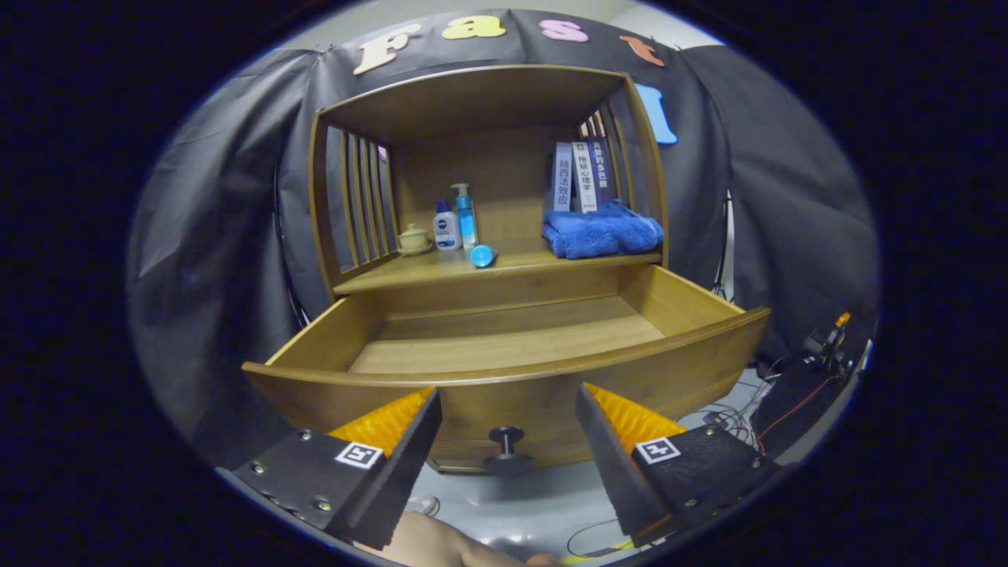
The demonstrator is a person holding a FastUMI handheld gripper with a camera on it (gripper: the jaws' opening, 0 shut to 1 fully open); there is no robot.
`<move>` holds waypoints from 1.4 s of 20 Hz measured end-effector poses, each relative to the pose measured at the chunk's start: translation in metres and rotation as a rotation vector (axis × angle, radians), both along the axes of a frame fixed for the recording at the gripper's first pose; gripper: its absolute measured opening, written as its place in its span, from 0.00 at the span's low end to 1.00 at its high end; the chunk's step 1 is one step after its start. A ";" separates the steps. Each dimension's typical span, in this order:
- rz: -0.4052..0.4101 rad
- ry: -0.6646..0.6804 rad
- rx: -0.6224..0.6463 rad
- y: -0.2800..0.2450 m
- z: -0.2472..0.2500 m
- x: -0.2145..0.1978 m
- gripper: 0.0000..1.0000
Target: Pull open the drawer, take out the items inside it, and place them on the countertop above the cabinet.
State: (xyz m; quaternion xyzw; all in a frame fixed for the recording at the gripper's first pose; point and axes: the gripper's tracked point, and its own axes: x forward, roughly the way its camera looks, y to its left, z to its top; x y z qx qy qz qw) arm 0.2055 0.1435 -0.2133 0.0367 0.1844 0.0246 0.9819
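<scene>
So the drawer [504, 346] is pulled well out of the cabinet [488, 181] and, from what I can see of its floor, it looks bare – though the front panel hides the near strip, so something small could be tucked there. The gripper [508, 421] hangs just in front of the drawer with its jaws spread wide and nothing in them; the knob [506, 449] sits between the fingers but isn't touched. Up on the worktop there's a blue cap-like thing [482, 255] near the front edge, two bottles [457, 224] and a little lidded cup [413, 238] behind it, a folded blue towel [602, 231] to the right with books [581, 175] standing behind. What could go wrong from here, I reckon: that blue piece is close to the lip, so a nudge while setting anything down could roll it straight back into the drawer. Reaching in from this low angle also risks clipping the drawer front with a finger – and the bottles look tippy if crowded.
</scene>
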 end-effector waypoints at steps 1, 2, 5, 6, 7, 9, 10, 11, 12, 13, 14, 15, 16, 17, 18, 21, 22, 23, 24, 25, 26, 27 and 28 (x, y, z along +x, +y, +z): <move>0.006 0.005 0.001 0.002 -0.002 0.002 1.00; 0.012 -0.003 0.012 0.006 -0.002 0.000 1.00; 0.034 -0.017 0.000 0.006 -0.001 0.004 0.99; 0.040 -0.017 -0.005 0.006 -0.001 0.004 0.99; 0.039 -0.019 -0.002 0.005 -0.001 0.005 0.99; 0.032 -0.024 -0.001 0.007 -0.001 0.009 0.99; 0.028 -0.031 -0.003 0.008 -0.002 0.011 0.99; 0.027 -0.028 -0.004 0.009 -0.002 0.015 0.99; 0.025 -0.031 -0.001 0.010 -0.001 0.019 0.99; 0.027 -0.028 0.002 0.010 -0.001 0.025 0.99; 0.027 -0.026 0.008 0.010 0.001 0.031 0.99; 0.027 -0.022 0.009 0.011 0.001 0.038 0.99; 0.031 -0.025 0.005 0.011 0.002 0.047 0.99; 0.032 -0.029 0.007 0.011 0.003 0.055 0.99; 0.028 -0.044 0.010 0.013 0.007 0.065 1.00; 0.018 -0.048 0.013 0.017 0.007 0.093 1.00; 0.016 -0.035 0.015 0.019 0.002 0.104 0.99; 0.010 -0.044 0.014 0.021 0.005 0.114 1.00; 0.010 -0.040 0.009 0.021 0.002 0.119 1.00; 0.011 -0.049 0.012 0.021 0.003 0.130 1.00; 0.010 -0.047 0.018 0.023 0.001 0.139 1.00; 0.009 -0.053 0.019 0.023 0.002 0.147 1.00; 0.010 -0.053 0.013 0.025 0.001 0.154 1.00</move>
